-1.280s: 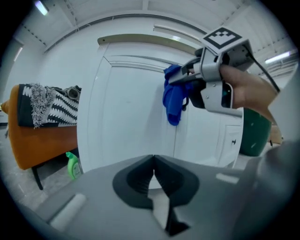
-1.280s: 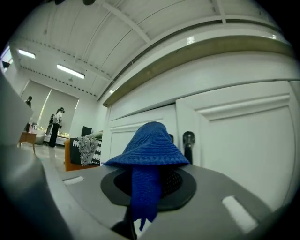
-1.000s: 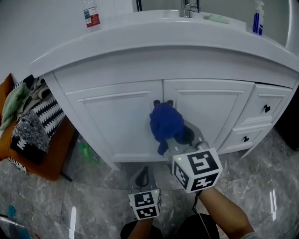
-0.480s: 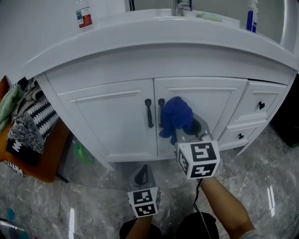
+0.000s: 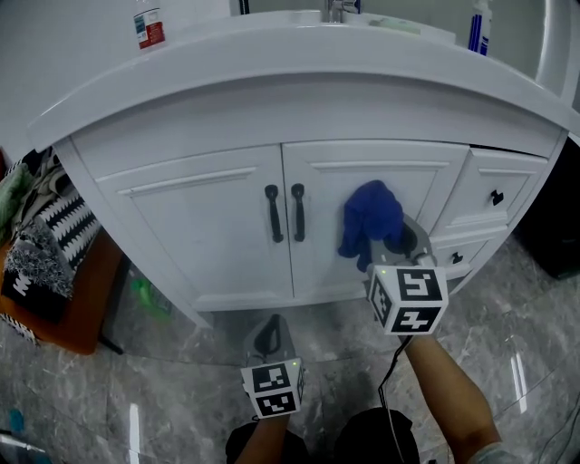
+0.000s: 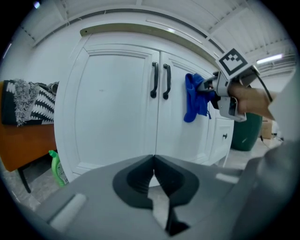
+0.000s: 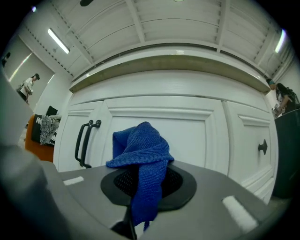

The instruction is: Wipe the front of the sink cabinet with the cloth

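The white sink cabinet (image 5: 208, 227) has two doors with black handles (image 5: 285, 213) at the middle. My right gripper (image 5: 379, 245) is shut on a blue cloth (image 5: 370, 217), holding it against the right door (image 5: 362, 181). In the right gripper view the blue cloth (image 7: 143, 159) bunches over the jaws, just in front of the right door panel (image 7: 187, 131). My left gripper (image 5: 268, 340) hangs low over the floor, shut and empty, its jaws meeting in the left gripper view (image 6: 153, 176). From there the cloth (image 6: 193, 96) shows on the right door.
Drawers with black knobs (image 5: 496, 197) sit right of the doors. An orange stand with patterned cloths (image 5: 41, 245) stands at the left, a green bottle (image 5: 143, 294) beside the cabinet base. Bottles (image 5: 477, 27) stand on the counter. The floor is grey marble tile (image 5: 163, 381).
My right gripper has carried the blue cloth rightward across the cabinet front, from over the handles onto the right door. The left gripper stays low.
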The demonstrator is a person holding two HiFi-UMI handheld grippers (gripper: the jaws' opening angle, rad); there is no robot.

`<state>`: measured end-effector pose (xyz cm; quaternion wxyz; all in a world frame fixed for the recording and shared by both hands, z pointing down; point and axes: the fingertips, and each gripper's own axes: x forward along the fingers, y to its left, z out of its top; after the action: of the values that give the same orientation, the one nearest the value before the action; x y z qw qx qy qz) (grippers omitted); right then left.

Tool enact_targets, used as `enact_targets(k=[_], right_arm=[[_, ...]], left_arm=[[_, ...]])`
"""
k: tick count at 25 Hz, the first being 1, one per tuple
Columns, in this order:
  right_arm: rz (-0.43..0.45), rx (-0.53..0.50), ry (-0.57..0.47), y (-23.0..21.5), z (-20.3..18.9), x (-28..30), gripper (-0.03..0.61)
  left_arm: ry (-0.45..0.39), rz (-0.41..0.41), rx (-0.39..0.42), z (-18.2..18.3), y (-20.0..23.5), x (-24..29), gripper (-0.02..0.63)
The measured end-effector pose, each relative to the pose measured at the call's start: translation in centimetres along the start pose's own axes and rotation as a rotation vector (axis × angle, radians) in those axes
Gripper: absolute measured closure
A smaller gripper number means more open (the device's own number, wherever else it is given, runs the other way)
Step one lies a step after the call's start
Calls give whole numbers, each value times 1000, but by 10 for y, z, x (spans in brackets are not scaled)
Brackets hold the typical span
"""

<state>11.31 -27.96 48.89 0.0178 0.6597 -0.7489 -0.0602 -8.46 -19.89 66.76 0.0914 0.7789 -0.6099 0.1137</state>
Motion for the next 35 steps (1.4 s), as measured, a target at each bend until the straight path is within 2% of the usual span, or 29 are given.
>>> enact_targets(k=[8, 14, 18, 25, 29, 35], right_arm=[[-136, -19, 39, -72, -22, -13, 505], [-171, -89, 40, -84, -50, -20, 505], [-189, -101, 31, -82, -80, -22, 503], [-177, -42, 91, -76, -146, -24, 501], [-172, 37, 100, -74, -177, -25, 500], [-233, 75, 53, -74, -183, -26, 500]], left_arm=[[9, -18, 0, -1, -8, 3, 603], [2, -20, 4, 1, -9, 1, 603], [1, -5, 1, 3, -2, -3, 603], [-16, 7, -3, 10, 8, -13, 603], [-26, 19, -22, 14, 15, -22, 603], [-38, 36, -45, 20, 22, -33, 603]])
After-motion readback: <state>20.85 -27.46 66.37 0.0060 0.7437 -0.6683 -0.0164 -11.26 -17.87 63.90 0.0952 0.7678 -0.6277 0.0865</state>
